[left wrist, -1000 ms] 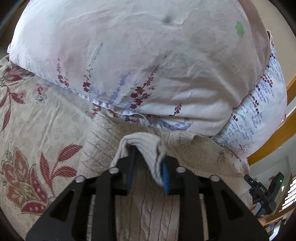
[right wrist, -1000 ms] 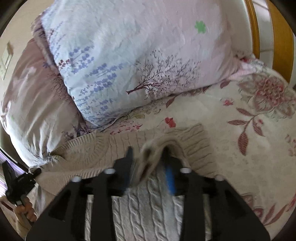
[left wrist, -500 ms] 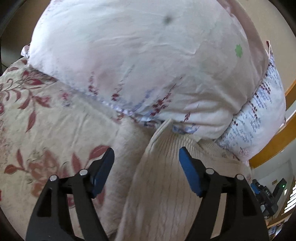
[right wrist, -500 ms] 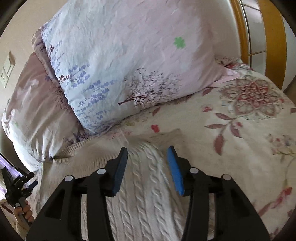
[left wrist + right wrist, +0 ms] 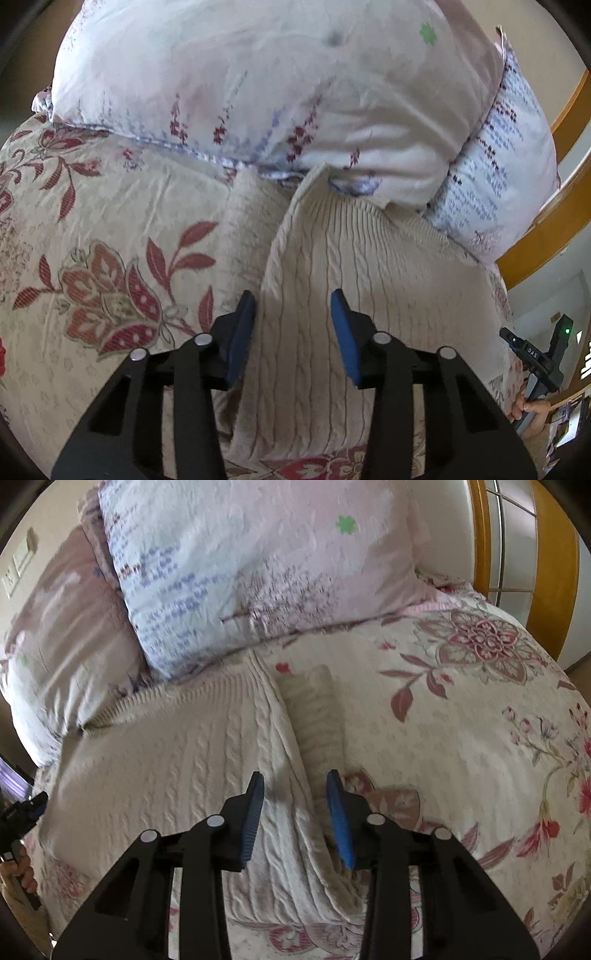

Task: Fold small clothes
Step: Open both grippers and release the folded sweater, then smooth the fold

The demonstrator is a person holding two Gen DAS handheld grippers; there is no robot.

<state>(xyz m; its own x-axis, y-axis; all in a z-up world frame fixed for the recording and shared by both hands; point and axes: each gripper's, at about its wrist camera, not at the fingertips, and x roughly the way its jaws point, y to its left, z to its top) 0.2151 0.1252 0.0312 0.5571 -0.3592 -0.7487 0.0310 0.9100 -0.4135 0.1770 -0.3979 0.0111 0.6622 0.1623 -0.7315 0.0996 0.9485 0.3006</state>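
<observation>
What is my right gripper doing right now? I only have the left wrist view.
Observer: The right gripper is open over the sweater's folded edge; its jaws have just been closing, but the pads are not pressing the knit.
Operator: Is a sleeve sticking out there?
Observer: Yes, one sleeve lies flat on the bedspread beside that edge.
Operator: What's beyond it?
Observer: Floral bedspread, then a wooden bed frame with metal bars.

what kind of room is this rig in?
Most likely a bedroom. The cream knit sweater lies on a floral bedspread, two floral pillows are propped behind it, and a wooden bed frame runs alongside.
</observation>
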